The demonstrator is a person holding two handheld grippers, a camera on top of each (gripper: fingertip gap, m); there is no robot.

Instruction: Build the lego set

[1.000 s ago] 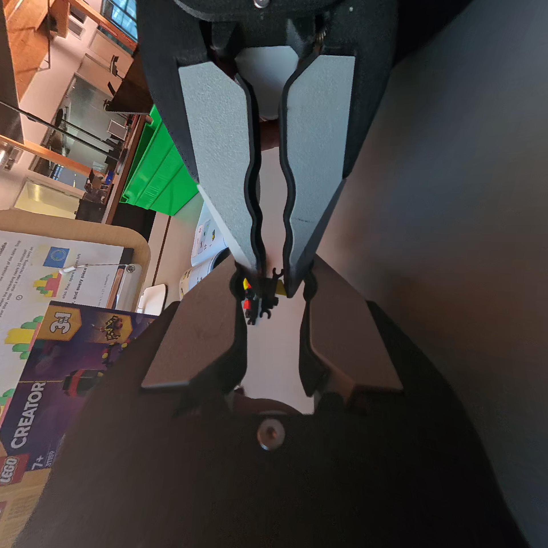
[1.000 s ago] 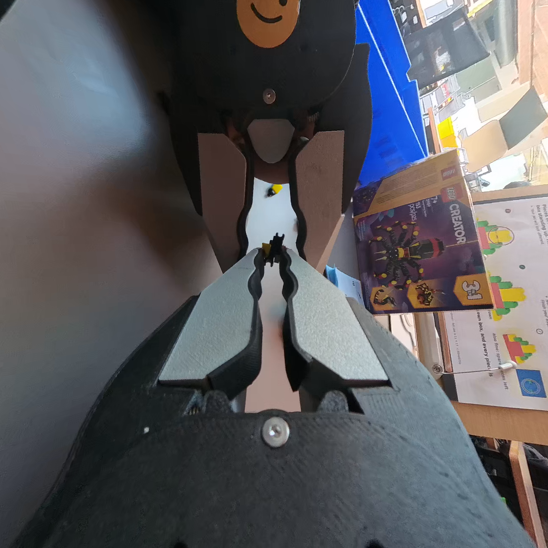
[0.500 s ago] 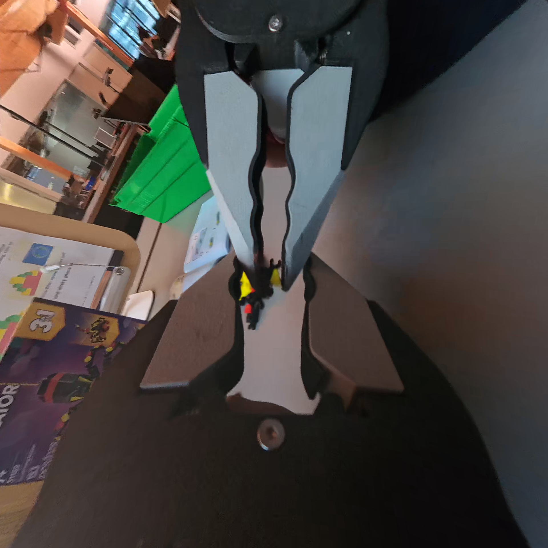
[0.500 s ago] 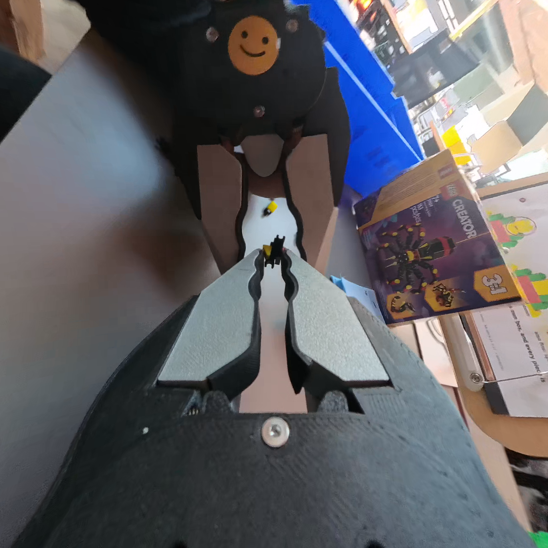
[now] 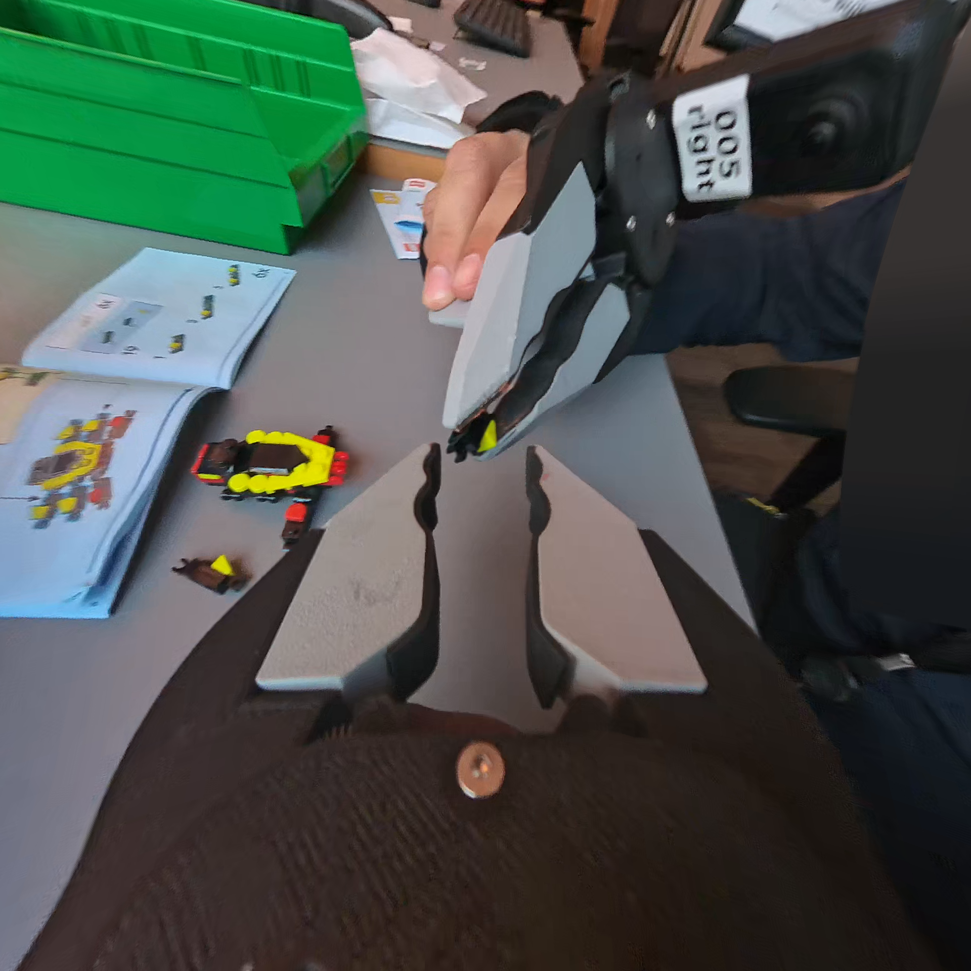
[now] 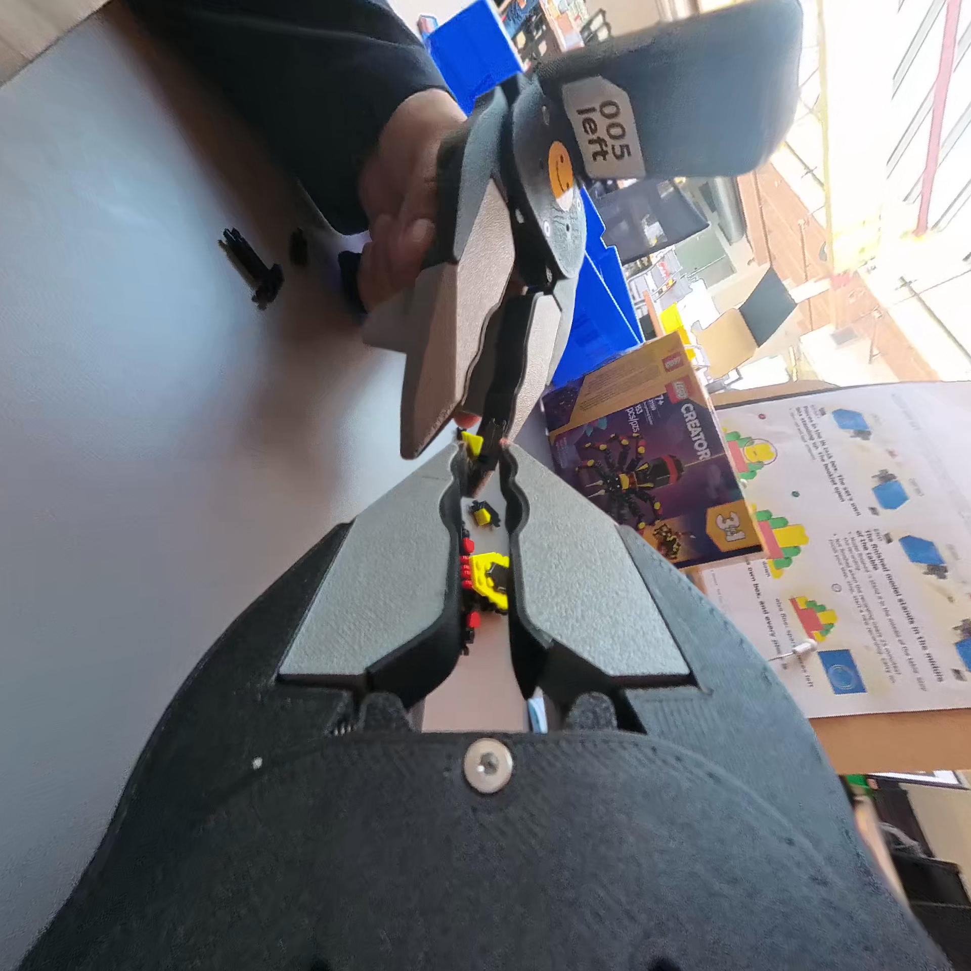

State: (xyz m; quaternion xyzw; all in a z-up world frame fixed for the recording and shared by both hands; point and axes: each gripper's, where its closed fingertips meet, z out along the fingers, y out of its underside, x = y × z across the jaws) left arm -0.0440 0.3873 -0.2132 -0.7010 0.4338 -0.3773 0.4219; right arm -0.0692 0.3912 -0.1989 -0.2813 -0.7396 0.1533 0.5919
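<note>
My right gripper (image 6: 483, 453) is shut on a small black and yellow lego piece (image 6: 473, 444). In the left wrist view this right gripper (image 5: 473, 445) comes in from the upper right, held by a hand, and its piece (image 5: 487, 436) hangs just above my left gripper (image 5: 482, 454). The left gripper is open and empty, its tips on either side below that piece. The yellow, black and red lego model (image 5: 268, 467) lies on the grey table (image 5: 341, 336) to the left. It also shows between the right fingers (image 6: 486, 578).
A small black and yellow sub-part (image 5: 213, 570) lies near the open instruction booklet (image 5: 79, 473). Green bins (image 5: 157, 121) stand at the back left. Loose black pieces (image 6: 252, 262), the lego box (image 6: 646, 473), blue bins (image 6: 473, 52) and a poster board (image 6: 840, 551) show in the right wrist view. Both grippers' tips are close together, under 4 cm apart.
Both grippers have turned from facing each other head-on. The left view has swung down onto the table and its jaws stand wider. The right gripper still holds the small piece.
</note>
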